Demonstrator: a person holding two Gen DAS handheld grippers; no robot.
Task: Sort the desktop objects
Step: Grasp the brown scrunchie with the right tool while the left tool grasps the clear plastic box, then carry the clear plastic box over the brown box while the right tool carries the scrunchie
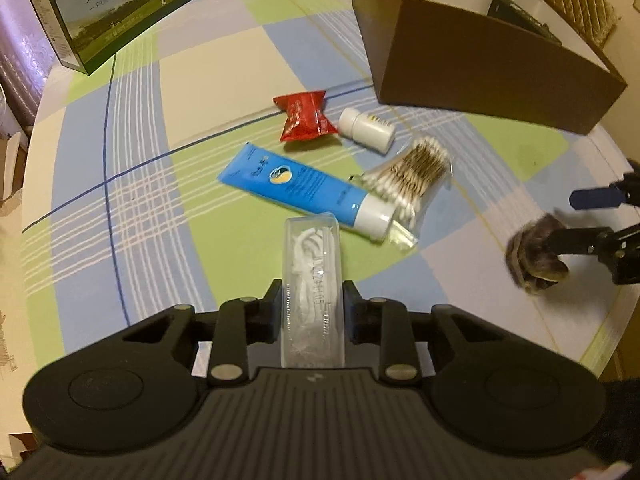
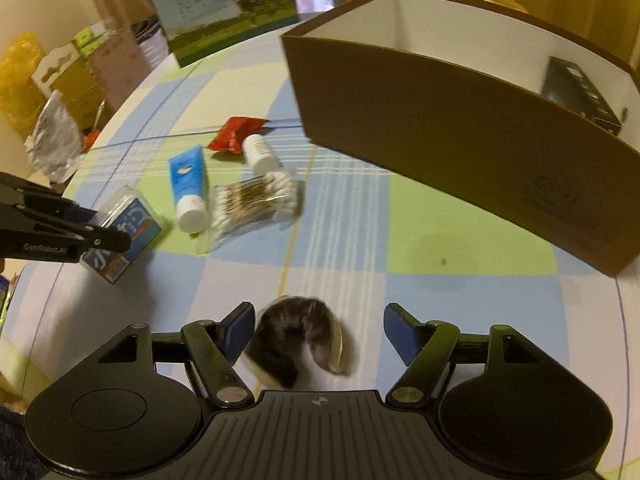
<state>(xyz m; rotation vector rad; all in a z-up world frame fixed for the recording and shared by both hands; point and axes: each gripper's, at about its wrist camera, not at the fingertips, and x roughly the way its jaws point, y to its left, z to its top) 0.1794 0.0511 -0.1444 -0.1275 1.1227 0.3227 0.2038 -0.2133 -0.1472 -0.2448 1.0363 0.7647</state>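
Blurrily, right tongs [image 2: 319, 330] gape around furry lump [image 2: 298, 340]; left tongs [image 1: 311, 300] pinch clear box [image 1: 312, 276].

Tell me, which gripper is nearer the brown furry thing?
Right. The right gripper straddles the furry thing with open jaws; the left gripper, across the table, is shut on a clear floss-pick box.

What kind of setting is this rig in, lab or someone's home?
Most likely a home dining table: a checked tablecloth, a milk carton, and toiletries such as a blue tube and cotton swabs lying beside a brown cardboard box.
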